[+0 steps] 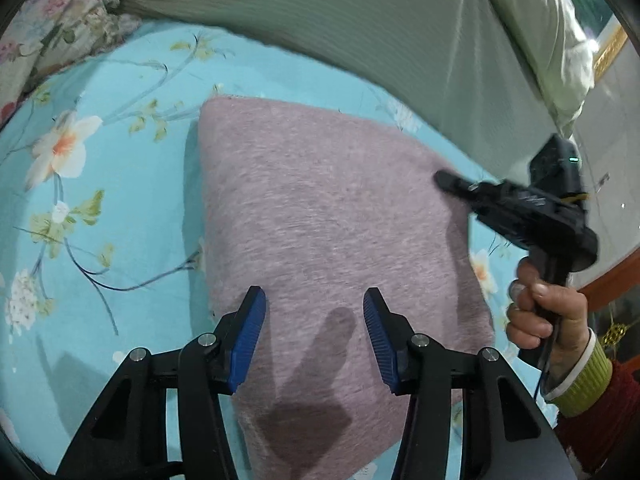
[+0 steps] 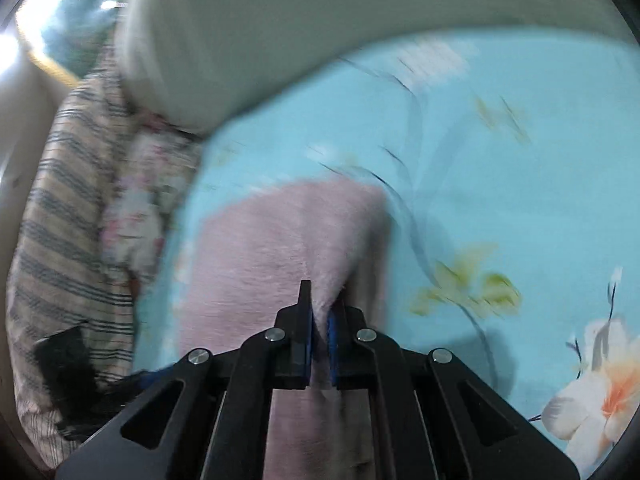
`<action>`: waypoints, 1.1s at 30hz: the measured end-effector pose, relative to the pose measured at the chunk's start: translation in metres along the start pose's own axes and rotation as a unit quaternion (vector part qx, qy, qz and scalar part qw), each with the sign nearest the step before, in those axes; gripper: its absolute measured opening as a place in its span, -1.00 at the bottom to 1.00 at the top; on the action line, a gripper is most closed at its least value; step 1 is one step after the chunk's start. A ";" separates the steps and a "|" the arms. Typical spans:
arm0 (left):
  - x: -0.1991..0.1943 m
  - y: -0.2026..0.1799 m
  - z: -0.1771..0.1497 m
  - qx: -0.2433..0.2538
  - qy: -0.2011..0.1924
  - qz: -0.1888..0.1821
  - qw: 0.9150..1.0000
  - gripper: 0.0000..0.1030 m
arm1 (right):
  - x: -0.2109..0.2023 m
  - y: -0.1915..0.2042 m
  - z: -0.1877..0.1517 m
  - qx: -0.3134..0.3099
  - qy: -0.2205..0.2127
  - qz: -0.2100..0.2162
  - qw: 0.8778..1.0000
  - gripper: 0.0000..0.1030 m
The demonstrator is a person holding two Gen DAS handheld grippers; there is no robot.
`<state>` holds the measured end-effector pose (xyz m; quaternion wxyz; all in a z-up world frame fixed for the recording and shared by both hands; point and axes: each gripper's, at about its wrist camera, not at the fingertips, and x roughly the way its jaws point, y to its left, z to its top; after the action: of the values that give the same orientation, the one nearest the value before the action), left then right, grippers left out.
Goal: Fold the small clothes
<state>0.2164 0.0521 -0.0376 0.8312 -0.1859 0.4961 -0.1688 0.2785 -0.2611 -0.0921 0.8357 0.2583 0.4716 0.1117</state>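
A fuzzy pink garment [image 1: 320, 208] lies folded on a turquoise floral bedsheet [image 1: 120, 184]. My left gripper [image 1: 315, 312] is open and empty, hovering above the garment's near part. My right gripper [image 1: 448, 180] reaches in from the right at the garment's right edge. In the right wrist view the right gripper [image 2: 320, 312] is shut on a pinch of the pink garment [image 2: 280, 240], which rises between the blue pads [image 2: 307, 332]. That view is motion-blurred.
A pale green ribbed cushion [image 1: 340, 12] runs along the back of the bed. Floral bedding [image 1: 52, 20] sits at the far left. A striped cloth [image 2: 68, 224] is heaped at the left in the right wrist view.
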 end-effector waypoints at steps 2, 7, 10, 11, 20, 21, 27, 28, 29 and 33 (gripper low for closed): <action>0.012 0.002 -0.002 0.000 0.009 0.003 1.000 -0.02 | 0.005 -0.009 -0.005 0.007 0.005 -0.007 1.000 -0.86; 0.025 0.004 -0.003 0.007 0.016 0.014 1.000 -0.02 | 0.001 0.001 -0.005 -0.017 0.000 -0.030 0.999 -0.86; 0.025 0.002 -0.003 0.009 0.018 0.018 1.000 -0.02 | -0.002 0.005 -0.004 -0.011 0.009 -0.037 0.999 -0.79; 0.024 0.001 -0.002 0.010 0.019 0.020 1.000 -0.02 | -0.007 0.011 -0.004 -0.013 0.004 -0.045 0.999 -0.77; -0.020 -0.008 -0.029 0.005 0.010 -0.019 1.000 -0.02 | -0.052 0.080 -0.057 -0.080 0.017 0.011 0.997 -0.76; -0.020 -0.010 -0.032 0.007 0.013 -0.024 1.000 -0.03 | -0.044 0.080 -0.066 -0.083 0.029 0.005 0.996 -0.76; -0.003 -0.005 -0.069 0.032 0.058 0.011 0.998 -0.04 | -0.019 0.027 -0.089 -0.013 0.038 -0.013 0.999 -1.00; 0.004 0.001 -0.073 0.026 0.069 0.023 0.997 -0.04 | -0.019 0.028 -0.090 -0.016 0.036 -0.015 0.999 -1.00; 0.010 0.008 -0.078 0.016 0.078 0.034 0.996 -0.05 | -0.020 0.031 -0.091 -0.024 0.037 -0.023 0.999 -1.00; 0.001 0.011 -0.080 0.005 0.070 0.025 0.997 -0.04 | -0.022 0.032 -0.093 -0.032 0.035 -0.037 0.998 -1.00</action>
<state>0.1473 0.0497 -0.0788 0.7995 -0.1569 0.5563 -0.1633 0.1904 -0.2130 -0.0977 0.8298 0.2097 0.5064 0.1046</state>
